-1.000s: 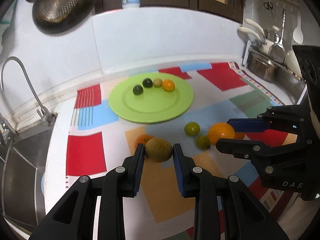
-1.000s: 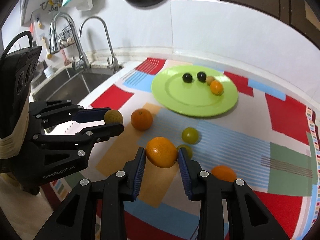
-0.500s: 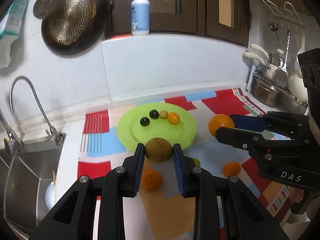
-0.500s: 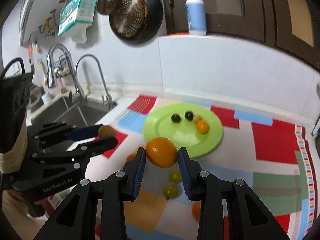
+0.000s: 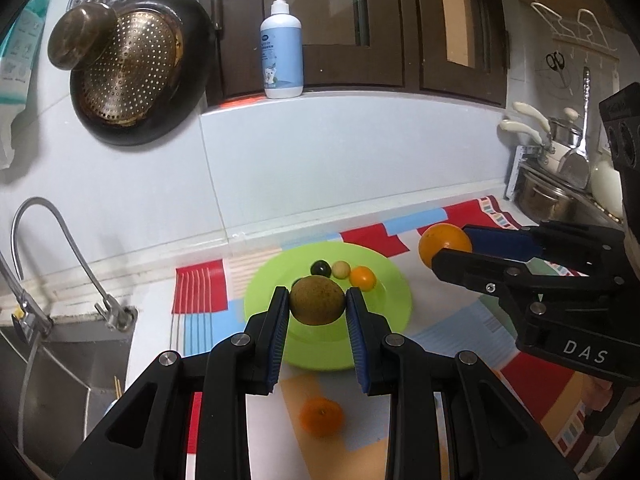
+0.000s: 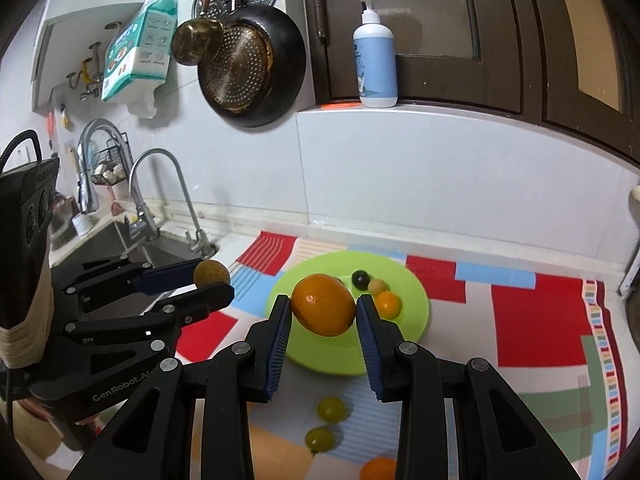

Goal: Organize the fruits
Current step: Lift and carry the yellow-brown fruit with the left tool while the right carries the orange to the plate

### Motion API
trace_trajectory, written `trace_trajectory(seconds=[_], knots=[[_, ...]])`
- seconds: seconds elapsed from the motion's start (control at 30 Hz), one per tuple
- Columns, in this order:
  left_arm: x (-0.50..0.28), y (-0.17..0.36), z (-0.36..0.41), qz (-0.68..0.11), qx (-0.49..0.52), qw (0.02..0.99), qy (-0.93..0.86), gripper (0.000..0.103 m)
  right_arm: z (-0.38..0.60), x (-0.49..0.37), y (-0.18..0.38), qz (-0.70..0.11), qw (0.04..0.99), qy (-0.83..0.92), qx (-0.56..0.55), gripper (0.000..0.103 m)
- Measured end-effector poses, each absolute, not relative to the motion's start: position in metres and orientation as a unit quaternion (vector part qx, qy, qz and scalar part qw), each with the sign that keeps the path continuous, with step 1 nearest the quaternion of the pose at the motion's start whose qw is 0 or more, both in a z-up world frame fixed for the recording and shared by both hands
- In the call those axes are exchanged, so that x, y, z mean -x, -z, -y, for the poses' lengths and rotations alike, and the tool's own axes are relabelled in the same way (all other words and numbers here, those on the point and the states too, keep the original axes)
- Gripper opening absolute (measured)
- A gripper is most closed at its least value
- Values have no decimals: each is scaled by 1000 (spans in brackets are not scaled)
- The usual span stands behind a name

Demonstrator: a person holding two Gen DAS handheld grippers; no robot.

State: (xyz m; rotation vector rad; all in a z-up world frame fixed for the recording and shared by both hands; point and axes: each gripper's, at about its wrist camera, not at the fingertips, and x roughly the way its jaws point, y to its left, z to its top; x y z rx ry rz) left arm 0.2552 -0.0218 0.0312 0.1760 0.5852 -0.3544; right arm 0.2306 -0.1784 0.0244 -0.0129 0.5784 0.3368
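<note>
Your left gripper (image 5: 317,305) fingers clamp a brown kiwi (image 5: 317,299); your right gripper (image 6: 323,312) fingers clamp an orange (image 6: 323,310), above the green plate (image 6: 416,300).

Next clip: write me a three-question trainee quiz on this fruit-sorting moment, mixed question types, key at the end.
1. True or false: the left tool holds an orange.
2. Multiple choice: where do the two yellow-green fruits lie? A) on the green plate B) on the patterned mat in front of the plate C) in the sink
3. Fill in: the right tool is closed on the ____.

Key
1. False: it grips the brown fruit.
2. B
3. large orange
</note>
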Motion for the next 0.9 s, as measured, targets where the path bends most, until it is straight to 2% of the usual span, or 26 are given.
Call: trace_trajectory(seconds=[0.47, 0.9], knots=[[-303, -31, 28, -287, -102, 938, 164, 29, 173, -278, -27, -285, 945, -158, 30, 35], [-355, 4, 29, -348, -101, 919, 155, 29, 162, -325, -4, -325, 931, -160, 52, 35]])
